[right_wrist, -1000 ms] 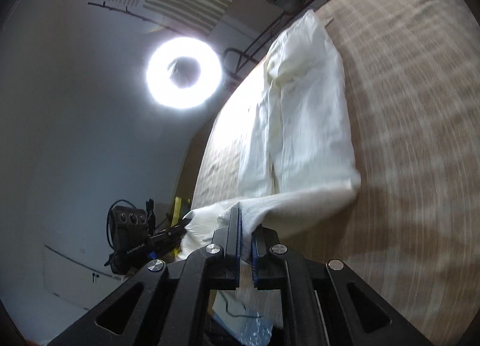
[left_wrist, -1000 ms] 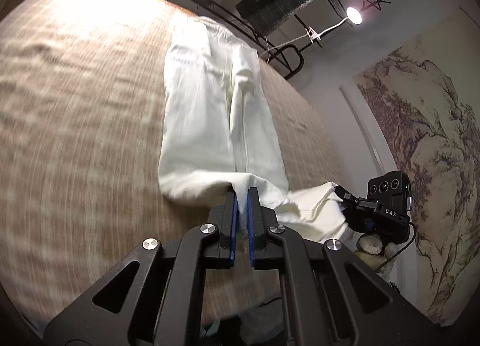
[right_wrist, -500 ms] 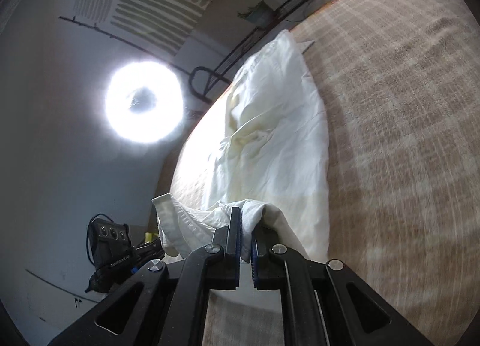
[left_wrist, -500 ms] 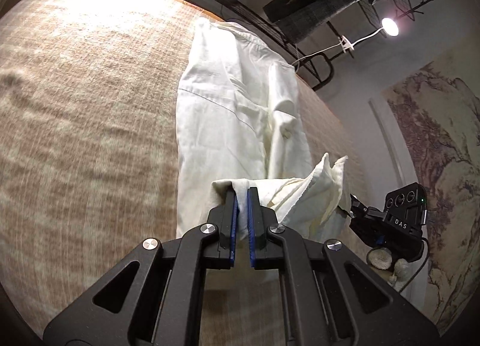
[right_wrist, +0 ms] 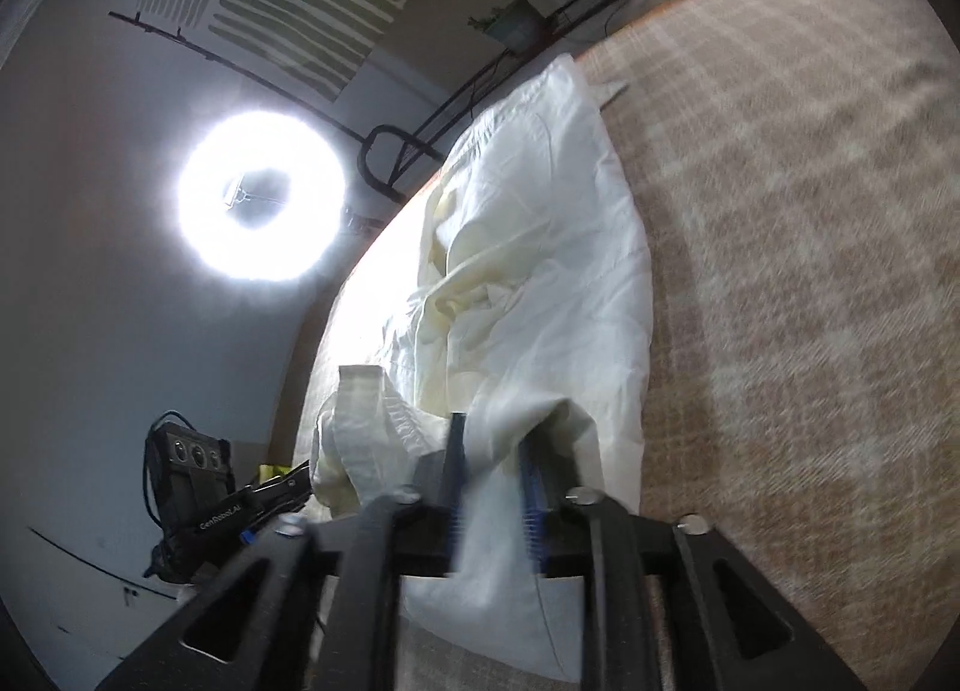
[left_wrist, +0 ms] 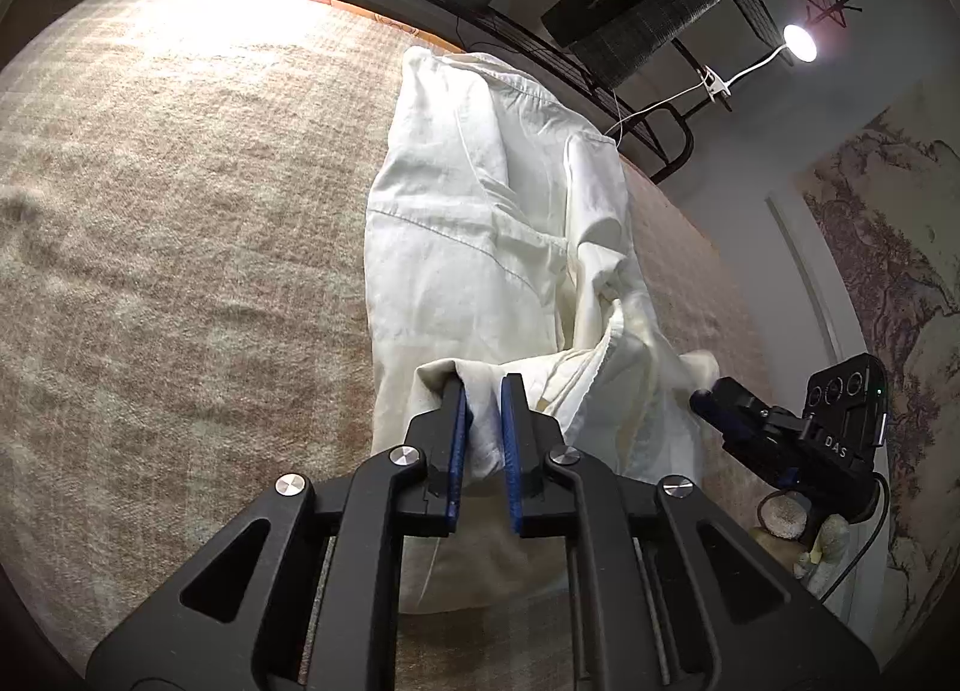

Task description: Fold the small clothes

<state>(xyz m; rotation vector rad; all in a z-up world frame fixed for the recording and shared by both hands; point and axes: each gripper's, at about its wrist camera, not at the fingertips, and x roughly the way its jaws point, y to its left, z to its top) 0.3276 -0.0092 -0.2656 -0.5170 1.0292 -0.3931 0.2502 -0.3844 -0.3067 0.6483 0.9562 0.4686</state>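
Observation:
White trousers (left_wrist: 480, 223) lie lengthwise on a beige checked cloth, waistband at the far end, leg ends folded up over the near half. My left gripper (left_wrist: 483, 391) sits over the near fold; its jaws stand slightly apart with white cloth still between the blue pads. The right gripper shows at the right of this view (left_wrist: 720, 409). In the right wrist view the trousers (right_wrist: 558, 247) run away from my right gripper (right_wrist: 495, 439), whose jaws stand apart with a hem between them. The left gripper (right_wrist: 270, 502) shows at the lower left.
The beige checked cloth (left_wrist: 180, 271) covers the surface on both sides of the trousers. A black metal rail (left_wrist: 540, 55) runs along the far edge. A ring light (right_wrist: 261, 196) glares at the left; a clip lamp (left_wrist: 798, 43) shines at the upper right.
Both grippers carried the leg ends forward over the trousers, making a fold. Their jaws, shut before, have now parted and the cloth is settling.

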